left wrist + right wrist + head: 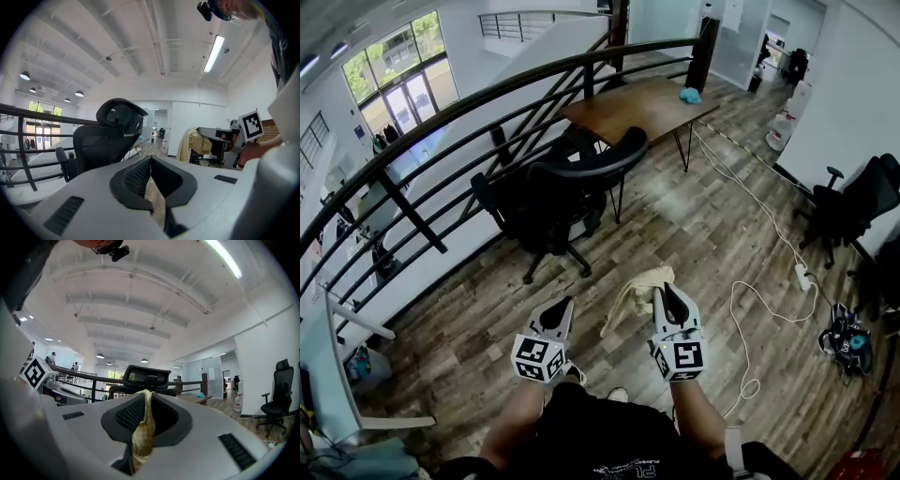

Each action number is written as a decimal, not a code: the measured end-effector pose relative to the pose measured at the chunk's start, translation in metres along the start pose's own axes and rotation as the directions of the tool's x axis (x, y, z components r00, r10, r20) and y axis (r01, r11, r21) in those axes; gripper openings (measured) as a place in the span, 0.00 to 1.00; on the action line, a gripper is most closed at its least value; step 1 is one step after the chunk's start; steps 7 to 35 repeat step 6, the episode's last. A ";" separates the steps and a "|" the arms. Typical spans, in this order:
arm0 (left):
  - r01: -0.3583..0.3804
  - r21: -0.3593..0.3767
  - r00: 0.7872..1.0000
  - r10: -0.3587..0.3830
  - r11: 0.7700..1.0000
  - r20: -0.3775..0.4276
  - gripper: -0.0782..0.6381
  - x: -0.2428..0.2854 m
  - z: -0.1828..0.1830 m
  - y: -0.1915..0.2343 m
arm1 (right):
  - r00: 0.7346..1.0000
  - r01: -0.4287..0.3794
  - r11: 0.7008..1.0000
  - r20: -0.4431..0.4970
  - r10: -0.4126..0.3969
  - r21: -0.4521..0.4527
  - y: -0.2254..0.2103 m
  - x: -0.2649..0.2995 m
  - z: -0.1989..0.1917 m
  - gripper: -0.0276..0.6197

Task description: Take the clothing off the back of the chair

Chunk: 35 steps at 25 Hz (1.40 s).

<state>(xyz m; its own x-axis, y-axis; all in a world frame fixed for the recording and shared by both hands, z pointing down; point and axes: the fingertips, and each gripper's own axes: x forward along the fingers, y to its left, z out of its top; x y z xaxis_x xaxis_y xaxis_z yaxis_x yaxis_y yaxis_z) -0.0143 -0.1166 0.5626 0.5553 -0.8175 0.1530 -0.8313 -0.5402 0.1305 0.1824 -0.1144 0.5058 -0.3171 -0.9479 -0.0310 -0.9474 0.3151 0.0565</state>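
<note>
Two tools, one in each of the person's hands; the left tool (pixel 565 302) has its jaws together with nothing in them; the right tool (pixel 666 289) is clamped on the one piece of clothing (pixel 637 286), a cream cloth that hangs from its jaws above the floor, just in front of the person and well apart from the chair.

I count two black office chairs; the nearer chair (pixel 546 202), with a curved headrest, stands between the railing (pixel 412 211) and the bench (pixel 642 105); the second chair (pixel 855 204) stands by the right wall. The single wooden bench carries one small blue thing (pixel 690 96) near its far corner. One white cable (pixel 748 314) snakes over the floor to a power strip (pixel 803 277).

The floor (pixel 712 234) is grey-brown wood planks; the room is a white-walled upper level behind a black curved railing, with tall windows (pixel 394 70) beyond it and strip lights on the ceiling.

Each tool bears a cube with black-and-white square markers; the print on the person's dark shirt is too cut off to read.
</note>
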 end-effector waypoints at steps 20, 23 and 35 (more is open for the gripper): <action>-0.001 0.001 1.000 0.001 1.000 -0.004 0.13 0.000 -0.003 0.001 | 1.000 -0.002 1.000 0.000 0.002 0.004 0.000 0.002 -0.002 0.12; -0.001 0.001 1.000 0.001 1.000 -0.004 0.13 0.000 -0.003 0.001 | 1.000 -0.002 1.000 0.000 0.002 0.004 0.000 0.002 -0.002 0.12; -0.001 0.001 1.000 0.001 1.000 -0.004 0.13 0.000 -0.003 0.001 | 1.000 -0.002 1.000 0.000 0.002 0.004 0.000 0.002 -0.002 0.12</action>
